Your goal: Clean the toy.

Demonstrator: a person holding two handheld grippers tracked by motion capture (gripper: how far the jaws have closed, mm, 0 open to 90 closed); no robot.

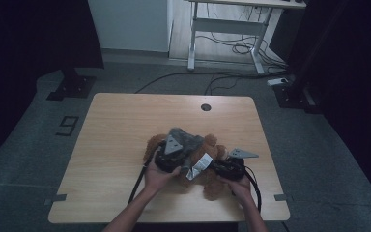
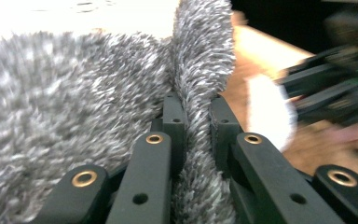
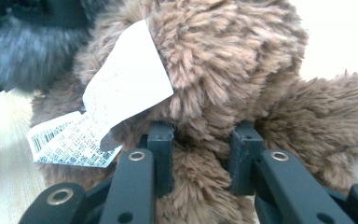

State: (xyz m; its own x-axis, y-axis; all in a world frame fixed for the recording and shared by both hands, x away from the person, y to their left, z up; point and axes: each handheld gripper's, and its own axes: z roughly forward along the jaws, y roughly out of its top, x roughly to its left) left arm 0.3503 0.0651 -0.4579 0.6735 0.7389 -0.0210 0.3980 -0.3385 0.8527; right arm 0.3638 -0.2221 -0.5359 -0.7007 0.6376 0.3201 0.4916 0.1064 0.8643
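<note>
A brown plush toy point(image 1: 216, 187) lies on the wooden table point(image 1: 116, 125) near its front edge, with a grey fuzzy cloth point(image 1: 187, 139) draped over its top. My left gripper point(image 1: 179, 151) is shut on a fold of that grey cloth point(image 2: 74, 93), which stands pinched between the jaws of the left gripper point(image 2: 196, 116). My right gripper point(image 1: 213, 167) comes in from the right. In the right gripper view the right gripper point(image 3: 203, 140) is shut on the plush toy point(image 3: 223, 56), its pads sunk into the brown fur. A white paper tag point(image 3: 121, 88) hangs from the toy.
The white tag point(image 1: 200, 164) sits between the two grippers. A round cable hole point(image 1: 206, 107) is at the table's far edge. Cables trail from both grippers over the front edge. A white desk frame point(image 1: 227, 29) and floor cables stand beyond the table.
</note>
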